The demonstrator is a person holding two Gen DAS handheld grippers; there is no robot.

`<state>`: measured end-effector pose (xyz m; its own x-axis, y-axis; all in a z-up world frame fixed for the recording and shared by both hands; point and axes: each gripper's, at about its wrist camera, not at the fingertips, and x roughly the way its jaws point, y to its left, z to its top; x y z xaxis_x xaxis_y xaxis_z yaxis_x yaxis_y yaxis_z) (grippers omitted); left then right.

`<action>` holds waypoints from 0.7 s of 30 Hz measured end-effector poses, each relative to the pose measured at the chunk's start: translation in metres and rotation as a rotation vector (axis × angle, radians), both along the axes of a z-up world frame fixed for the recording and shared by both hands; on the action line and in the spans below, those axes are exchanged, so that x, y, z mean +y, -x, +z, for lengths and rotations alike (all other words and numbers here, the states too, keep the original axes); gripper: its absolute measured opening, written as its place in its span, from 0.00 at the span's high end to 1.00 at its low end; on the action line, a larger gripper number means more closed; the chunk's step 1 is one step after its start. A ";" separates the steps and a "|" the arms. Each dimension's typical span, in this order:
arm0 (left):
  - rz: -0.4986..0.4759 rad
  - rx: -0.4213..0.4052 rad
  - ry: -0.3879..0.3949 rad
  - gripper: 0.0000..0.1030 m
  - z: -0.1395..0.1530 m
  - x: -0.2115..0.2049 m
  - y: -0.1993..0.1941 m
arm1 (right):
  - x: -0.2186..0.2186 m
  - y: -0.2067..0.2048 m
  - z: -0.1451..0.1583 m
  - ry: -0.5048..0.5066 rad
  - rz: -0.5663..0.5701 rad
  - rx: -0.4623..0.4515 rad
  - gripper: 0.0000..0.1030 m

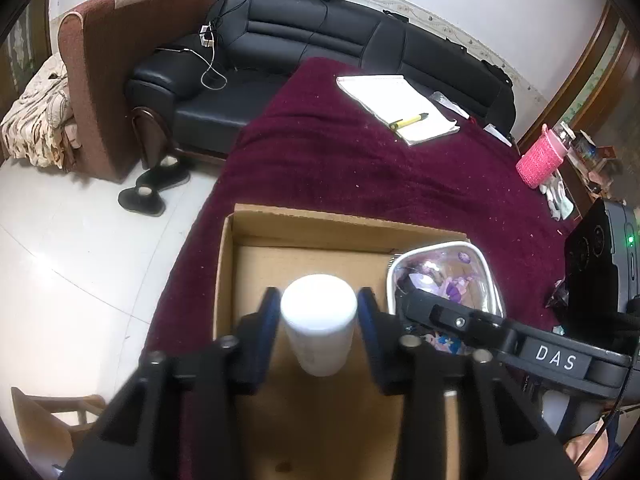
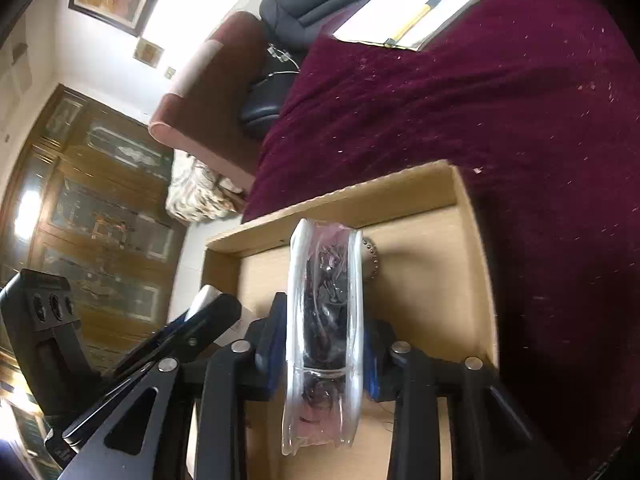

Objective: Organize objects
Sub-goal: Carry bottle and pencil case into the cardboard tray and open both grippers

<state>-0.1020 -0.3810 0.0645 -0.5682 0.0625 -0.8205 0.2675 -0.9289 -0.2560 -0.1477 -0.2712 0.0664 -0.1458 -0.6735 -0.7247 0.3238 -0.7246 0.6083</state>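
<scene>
An open cardboard box point(image 1: 344, 216) lies on the maroon cloth point(image 1: 360, 168). A white bottle point(image 1: 318, 320) stands upright in its left half, between the fingers of my left gripper point(image 1: 318, 300). The pads sit just off the bottle's sides, so that gripper is open. A clear pouch with white trim point(image 2: 324, 320), holding dark items, stands on edge in the box point(image 2: 344, 196) between the fingers of my right gripper point(image 2: 324, 312). The pouch shows no pinch at the pads. In the left wrist view the pouch point(image 1: 444, 276) shows cartoon prints to the right of the bottle.
A notebook point(image 1: 400, 108) with a yellow pen point(image 1: 408, 120) lies at the cloth's far side. A pink basket point(image 1: 540, 160) stands off the right edge. A black sofa point(image 1: 320, 40) runs behind, and dark slippers point(image 1: 152, 188) sit on the white floor to the left.
</scene>
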 end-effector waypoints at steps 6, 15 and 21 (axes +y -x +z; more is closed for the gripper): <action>-0.004 0.032 -0.008 0.49 0.009 0.000 -0.006 | 0.010 -0.003 0.021 -0.100 -0.034 0.091 0.30; -0.016 0.097 -0.001 0.47 0.027 0.007 -0.026 | 0.014 -0.008 0.019 -0.167 -0.059 0.135 0.30; -0.023 0.143 -0.010 0.45 0.042 0.007 -0.046 | -0.008 -0.009 0.013 -0.133 -0.008 0.161 0.30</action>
<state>-0.0556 -0.3739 0.1063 -0.6775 0.0847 -0.7306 0.2068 -0.9314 -0.2997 -0.1390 -0.2797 0.0794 -0.2714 -0.5716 -0.7743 0.4033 -0.7980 0.4478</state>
